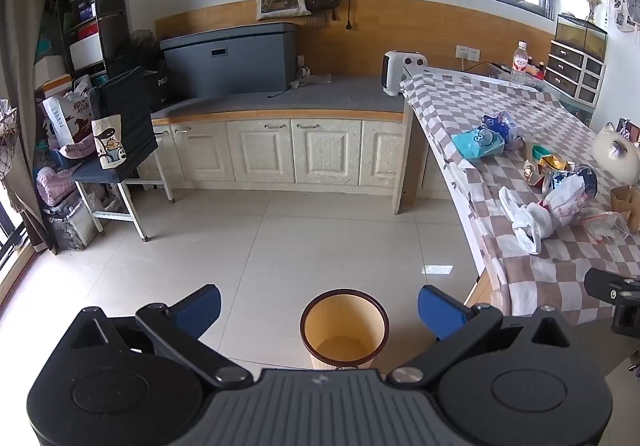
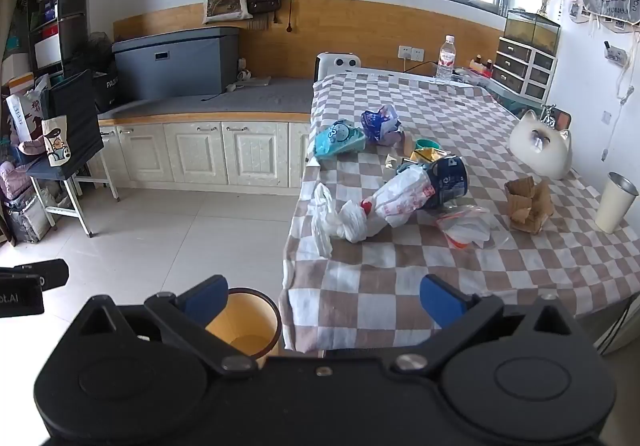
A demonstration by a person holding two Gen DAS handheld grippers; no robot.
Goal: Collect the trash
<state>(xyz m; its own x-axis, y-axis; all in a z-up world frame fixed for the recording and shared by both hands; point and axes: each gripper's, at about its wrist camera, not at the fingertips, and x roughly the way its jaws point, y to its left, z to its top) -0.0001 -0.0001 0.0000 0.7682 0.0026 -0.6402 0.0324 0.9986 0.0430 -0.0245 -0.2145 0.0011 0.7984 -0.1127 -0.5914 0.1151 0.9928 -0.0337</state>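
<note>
table (image 2: 440, 278): checked cloth over it, trash strewn across middle; all places below given rel. to the bin.
bin (image 2: 244, 322): tan round wastebasket w/ dark rim, on floor just beside table's near-left corner; looks empty inside. Stiff, open top, so drop-in target, no need to lift.
white plastic bag (image 2: 352, 218): on table, up and right of bin, nearest piece of trash. Judged v. light, soft, slippery film; knotted bunch at its middle looks the best pinch pt, loose flaps would slide out.
dark tub (image 2: 450, 182): lying on its side, touching far end of the printed bag, further from bin. Prob. light, rigid, smooth round wall; take by rim, not by body.
brown paper bag (image 2: 528, 204): crumpled, well right of bin, beside white cup. Light, stiff-ish creases, should pinch easily at top edge.
clear wrapper (image 2: 466, 226): flat, betw. white bag and paper bag. Flimsy, slick, lies low; needs a low pinch on a raised fold.
teal packet (image 2: 340, 140): far side of table from bin, next to blue crumpled wrapper (image 2: 378, 124). Both soft, light.
left gripper (image 1: 319, 310): fingers wide apart, nothing between, hovering right above bin.
right gripper (image 2: 323, 302): fingers wide apart, empty, over table's near edge, right of bin.
step (judgement): none collected yet; white bag is likely first pick.
</note>
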